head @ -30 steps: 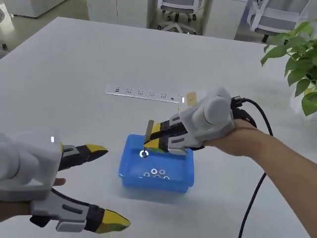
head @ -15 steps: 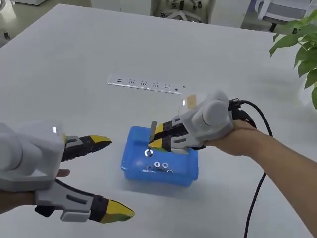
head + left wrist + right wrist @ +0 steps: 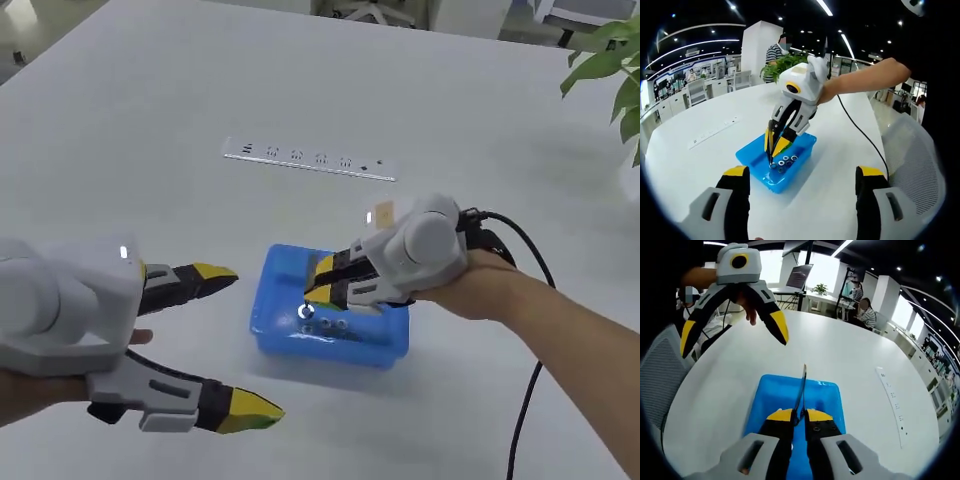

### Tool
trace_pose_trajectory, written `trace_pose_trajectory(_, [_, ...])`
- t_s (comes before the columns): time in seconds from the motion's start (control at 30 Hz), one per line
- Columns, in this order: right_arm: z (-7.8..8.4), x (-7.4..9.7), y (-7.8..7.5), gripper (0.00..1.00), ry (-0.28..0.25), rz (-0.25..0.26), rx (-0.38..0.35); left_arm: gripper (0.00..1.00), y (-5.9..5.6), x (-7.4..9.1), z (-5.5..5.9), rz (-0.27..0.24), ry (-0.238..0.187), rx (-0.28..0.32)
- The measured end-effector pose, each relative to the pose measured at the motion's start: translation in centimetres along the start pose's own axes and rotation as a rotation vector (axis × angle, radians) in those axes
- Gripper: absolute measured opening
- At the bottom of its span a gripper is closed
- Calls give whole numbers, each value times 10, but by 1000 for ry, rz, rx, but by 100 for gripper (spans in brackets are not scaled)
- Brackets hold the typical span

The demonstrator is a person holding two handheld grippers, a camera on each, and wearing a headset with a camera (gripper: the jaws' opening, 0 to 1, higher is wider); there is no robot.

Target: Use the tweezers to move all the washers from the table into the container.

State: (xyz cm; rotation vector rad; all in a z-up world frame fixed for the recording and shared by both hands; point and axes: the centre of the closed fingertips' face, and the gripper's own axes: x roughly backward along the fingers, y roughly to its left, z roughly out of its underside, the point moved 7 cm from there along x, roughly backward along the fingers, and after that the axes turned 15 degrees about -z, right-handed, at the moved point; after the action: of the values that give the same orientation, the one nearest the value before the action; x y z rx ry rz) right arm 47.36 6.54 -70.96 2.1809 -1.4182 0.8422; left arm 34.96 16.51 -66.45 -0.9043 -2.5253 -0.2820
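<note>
A: Start with the big stuff: where does everything sit?

B: The white table (image 3: pixel 150 100) carries it all, and the blue container (image 3: pixel 283 272) stands on it near the person. A leafy plant (image 3: pixel 612 62) is well beyond the container, off to its right. A white power strip (image 3: pixel 308 160) lies flat on the table behind the container, apart from it.

A: And the tongs?

B: The left gripper (image 3: pixel 258 342) hovers just left of the container, its jaws spread wide with nothing between them. The right gripper (image 3: pixel 318 284) comes in from the container's right side and hangs over its inside, jaws pressed together on the tweezers (image 3: pixel 802 384).

A: How do the tweezers stand?

B: They stick out past the yellow jaw tips and point down into the container — the tip is low, close to its floor.

A: The washers?

B: Several small washers (image 3: pixel 336 325) lie in a cluster on the container's floor, toward its near wall. A single washer (image 3: pixel 306 312) sits right at the tweezers' tip, just beside that cluster — whether it is pinched or lying loose, I cannot tell.
</note>
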Motion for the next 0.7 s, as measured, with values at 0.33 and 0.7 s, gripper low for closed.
trace_pose_trajectory(0.33, [5,-3,2,9,20,-3,16,76,7,-5,-3,-27,-12,-29])
trace_pose_trajectory(0.7, [5,-3,2,9,24,-6,26,52,21,-20,-16,-22,-15,-87])
